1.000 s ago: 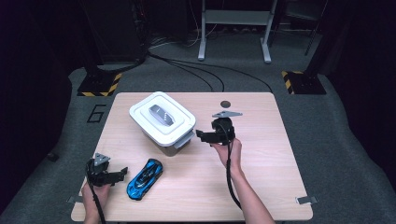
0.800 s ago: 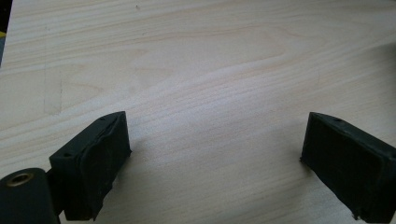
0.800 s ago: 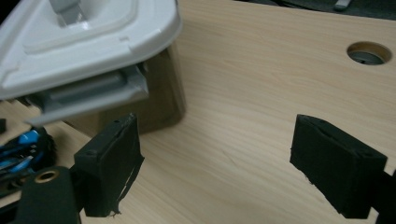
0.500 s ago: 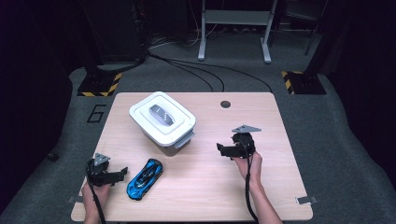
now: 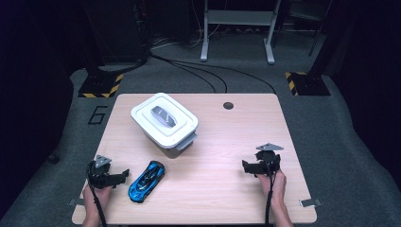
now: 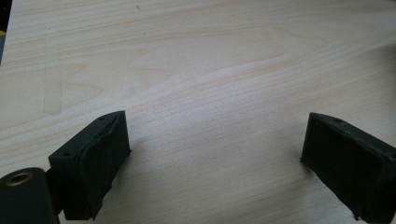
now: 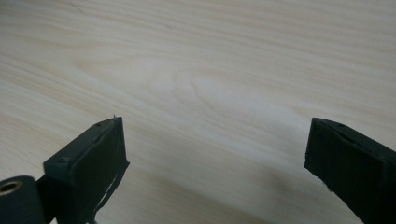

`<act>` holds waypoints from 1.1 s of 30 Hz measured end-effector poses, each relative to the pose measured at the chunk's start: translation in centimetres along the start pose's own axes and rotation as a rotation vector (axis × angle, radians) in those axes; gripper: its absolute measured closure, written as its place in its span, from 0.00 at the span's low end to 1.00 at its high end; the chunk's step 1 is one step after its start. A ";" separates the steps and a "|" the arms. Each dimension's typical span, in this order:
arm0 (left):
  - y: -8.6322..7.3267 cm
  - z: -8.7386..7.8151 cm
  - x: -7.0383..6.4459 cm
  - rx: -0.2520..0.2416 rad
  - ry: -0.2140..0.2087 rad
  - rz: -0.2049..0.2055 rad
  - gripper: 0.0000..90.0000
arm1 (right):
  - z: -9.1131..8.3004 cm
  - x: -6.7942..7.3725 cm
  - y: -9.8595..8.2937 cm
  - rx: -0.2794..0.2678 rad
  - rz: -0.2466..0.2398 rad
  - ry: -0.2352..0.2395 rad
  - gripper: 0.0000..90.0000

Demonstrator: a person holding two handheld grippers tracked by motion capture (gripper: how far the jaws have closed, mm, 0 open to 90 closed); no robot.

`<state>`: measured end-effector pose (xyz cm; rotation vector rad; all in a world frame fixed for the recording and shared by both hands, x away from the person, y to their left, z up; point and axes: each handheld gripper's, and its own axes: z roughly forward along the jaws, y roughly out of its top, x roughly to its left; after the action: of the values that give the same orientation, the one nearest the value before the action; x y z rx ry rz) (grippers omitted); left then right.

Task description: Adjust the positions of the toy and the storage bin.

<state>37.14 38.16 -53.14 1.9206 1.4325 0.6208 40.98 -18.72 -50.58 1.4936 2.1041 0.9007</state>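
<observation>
The right tool (image 5: 253,167) is pulling back from the lidded white box (image 5: 164,119) to the bench's (image 5: 222,142) near edge, jaws spread and empty. The left tool (image 5: 118,176), also spread, is waiting just beside the blue toy car (image 5: 147,181), so the box work is probably ending.

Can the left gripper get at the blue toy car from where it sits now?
Probably yes: the left gripper sits with jaws open right beside the blue toy car, with bare table between them.
</observation>
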 end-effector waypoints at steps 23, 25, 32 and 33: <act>5.4 -4.2 0.3 0.032 -0.018 -0.104 0.03 | 0.3 -2.1 -2.8 -0.034 0.037 -0.087 0.05; 6.6 -4.6 0.0 0.023 -0.020 -0.098 0.03 | 0.3 -2.1 -2.8 -0.035 0.039 -0.089 0.05; 10.5 -5.4 -2.1 -0.013 -0.025 -0.082 0.02 | 0.3 -2.1 -2.8 -0.038 0.042 -0.090 0.06; 11.2 -5.4 -2.5 -0.019 -0.031 -0.076 0.02 | 0.3 -2.1 -2.8 -0.039 0.042 -0.090 0.06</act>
<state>39.81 34.86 -41.20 1.8440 1.4677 0.5651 40.06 -21.21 -52.84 1.5348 1.9877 0.8676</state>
